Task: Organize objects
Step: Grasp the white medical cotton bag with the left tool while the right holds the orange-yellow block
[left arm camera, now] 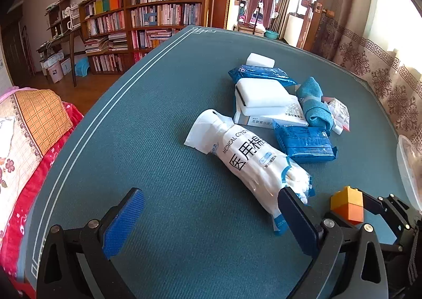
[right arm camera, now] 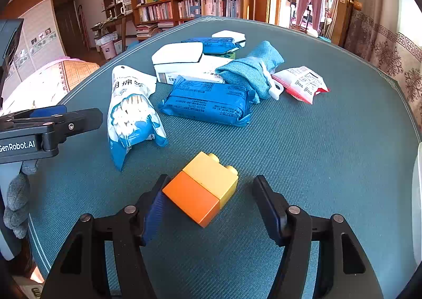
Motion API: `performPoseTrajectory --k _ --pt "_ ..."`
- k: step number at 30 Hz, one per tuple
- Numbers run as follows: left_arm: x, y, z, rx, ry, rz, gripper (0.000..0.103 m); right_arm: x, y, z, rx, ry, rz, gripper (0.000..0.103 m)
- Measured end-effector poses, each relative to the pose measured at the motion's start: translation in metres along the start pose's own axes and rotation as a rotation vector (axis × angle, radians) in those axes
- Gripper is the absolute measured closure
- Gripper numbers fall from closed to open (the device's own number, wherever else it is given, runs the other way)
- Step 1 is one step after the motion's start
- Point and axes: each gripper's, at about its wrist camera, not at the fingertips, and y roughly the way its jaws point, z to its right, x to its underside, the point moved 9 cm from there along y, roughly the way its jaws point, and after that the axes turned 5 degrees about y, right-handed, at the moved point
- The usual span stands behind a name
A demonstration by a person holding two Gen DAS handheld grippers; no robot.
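Right gripper [right arm camera: 208,200] straddles the yellow-and-orange block stack [right arm camera: 203,188] on the green table mat [right arm camera: 329,167]; its left pad touches the orange end, its right pad stands clear, so no grip yet; the stack's long axis runs skew to the jaws. Left gripper [left arm camera: 211,219] is spread wide and empty, just left of the stack, with the cotton swab bag [left arm camera: 250,161] at its right finger.

My left gripper [right arm camera: 50,124] is black with silver screws, blue textured pads, white "GenRobot.AI" lettering; grey knitted glove [right arm camera: 17,204] below that lettering.

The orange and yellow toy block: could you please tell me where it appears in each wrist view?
Left wrist: orange and yellow toy block at lower right, beyond the right gripper.
Right wrist: bottom centre, between the right gripper's fingers.
Shared landmark: cotton swab bag.
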Motion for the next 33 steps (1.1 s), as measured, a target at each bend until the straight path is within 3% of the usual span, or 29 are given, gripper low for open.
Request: performPoseTrajectory --k 3,16,23,25,29,33 --pt "-0.007 -0.001 0.005 0.012 -0.017 0.011 0.0 0.0 -0.002 0.006 0.005 0.019 0.013 0.054" --pt "-0.024 0.017 0.017 0.042 -0.116 -0.032 0.0 0.001 -0.006 0.011 0.005 0.054 0.038 0.054" --pt "-0.017 0.035 0.014 0.009 -0.141 -0.064 0.001 0.002 -0.006 0.012 0.004 0.056 0.038 0.054" --pt "-0.016 0.035 0.014 0.034 -0.148 -0.057 0.004 0.002 -0.006 0.012 0.005 0.056 0.038 0.054" --pt "-0.016 0.028 0.023 0.104 -0.121 -0.036 0.029 0.001 -0.006 0.013 0.005 0.059 0.038 0.054" --pt "-0.014 0.021 0.028 0.105 -0.076 -0.015 0.038 0.002 -0.008 0.018 0.004 0.079 0.043 0.054"
